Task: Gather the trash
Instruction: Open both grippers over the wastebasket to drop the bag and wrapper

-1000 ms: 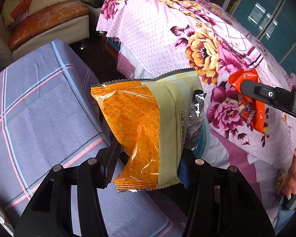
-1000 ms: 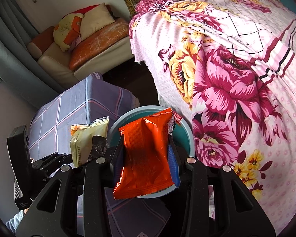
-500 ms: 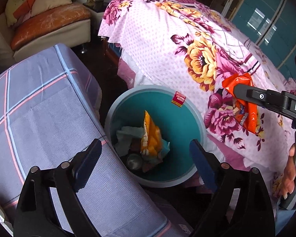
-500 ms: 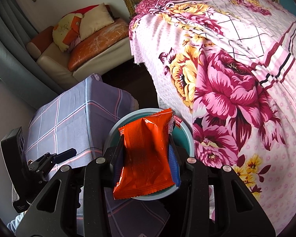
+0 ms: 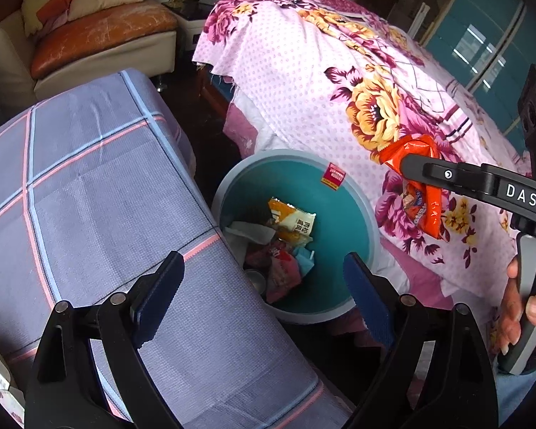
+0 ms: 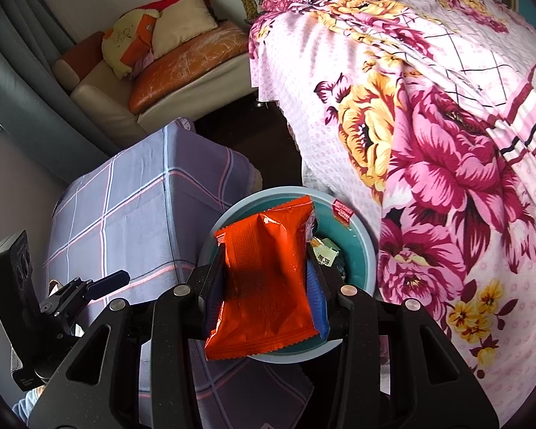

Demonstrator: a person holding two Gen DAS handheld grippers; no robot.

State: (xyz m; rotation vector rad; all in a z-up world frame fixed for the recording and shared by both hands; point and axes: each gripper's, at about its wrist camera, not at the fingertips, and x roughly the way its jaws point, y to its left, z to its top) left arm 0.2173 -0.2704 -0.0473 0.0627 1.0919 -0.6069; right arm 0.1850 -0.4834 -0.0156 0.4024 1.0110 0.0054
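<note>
A round teal bin (image 5: 350, 207) stands on the floor between a checked cloth-covered block and the bed. Inside it lies an orange and cream snack bag (image 5: 293, 220) on top of other wrappers and tissue. My left gripper (image 5: 264, 286) hangs open above the bin's near rim, nothing between its blue pads. My right gripper (image 6: 266, 279) is shut on a red-orange snack packet (image 6: 268, 279), held over the bin (image 6: 361, 246). In the left wrist view that packet (image 5: 423, 193) hangs from the right gripper's finger to the right of the bin, over the bed edge.
A bed with a pink floral sheet (image 5: 339, 82) rises to the right of the bin. A block under grey-purple checked cloth (image 5: 89, 186) sits to its left. A sofa with cushions (image 5: 96, 32) lies beyond. A hand (image 5: 518, 307) grips the right gripper's handle.
My left gripper opened and let go of the orange and cream snack bag, which dropped into the bin. The right gripper, still holding the red-orange packet, edged over the bin.
</note>
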